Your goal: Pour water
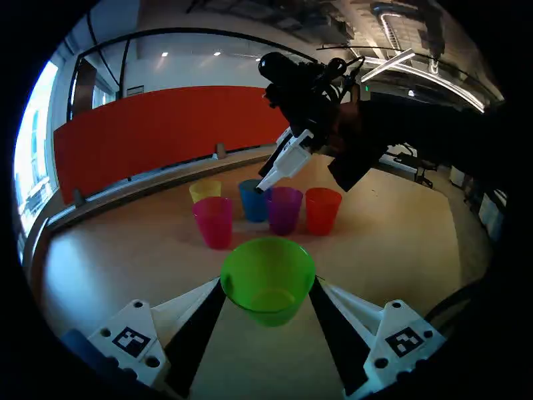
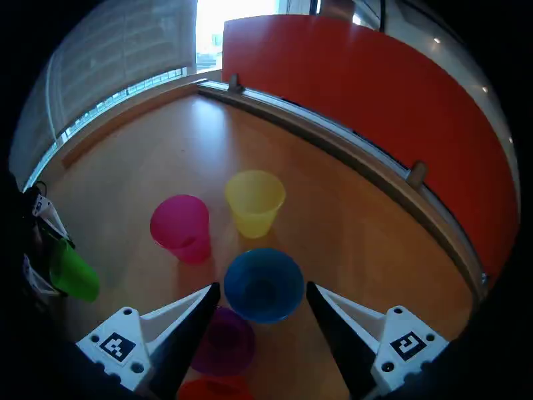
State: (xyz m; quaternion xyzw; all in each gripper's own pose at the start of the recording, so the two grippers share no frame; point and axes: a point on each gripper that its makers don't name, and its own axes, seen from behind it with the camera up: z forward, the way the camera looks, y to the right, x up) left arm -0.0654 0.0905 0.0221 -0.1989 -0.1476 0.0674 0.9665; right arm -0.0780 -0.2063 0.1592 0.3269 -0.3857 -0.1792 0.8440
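Observation:
My left gripper (image 1: 266,281) is shut on a green cup (image 1: 268,280), which shows some liquid at its bottom. In the right gripper view that green cup (image 2: 72,272) is tilted at the far left edge. On the wooden table stand a yellow cup (image 1: 204,190), a pink cup (image 1: 213,221), a blue cup (image 1: 252,200), a purple cup (image 1: 284,209) and an orange-red cup (image 1: 322,210). My right gripper (image 2: 260,286) is open and hovers over the blue cup (image 2: 264,285), which sits between its fingers with gaps on both sides. From the left, the right gripper (image 1: 266,181) points down at the blue and purple cups.
The wooden table (image 2: 166,147) stretches toward a red wall panel (image 2: 400,107) behind a raised ledge. Yellow cup (image 2: 254,200) and pink cup (image 2: 180,227) stand beyond the blue one; purple cup (image 2: 226,341) and orange-red cup (image 2: 213,388) are nearer. A dark sleeve (image 1: 426,133) crosses the upper right.

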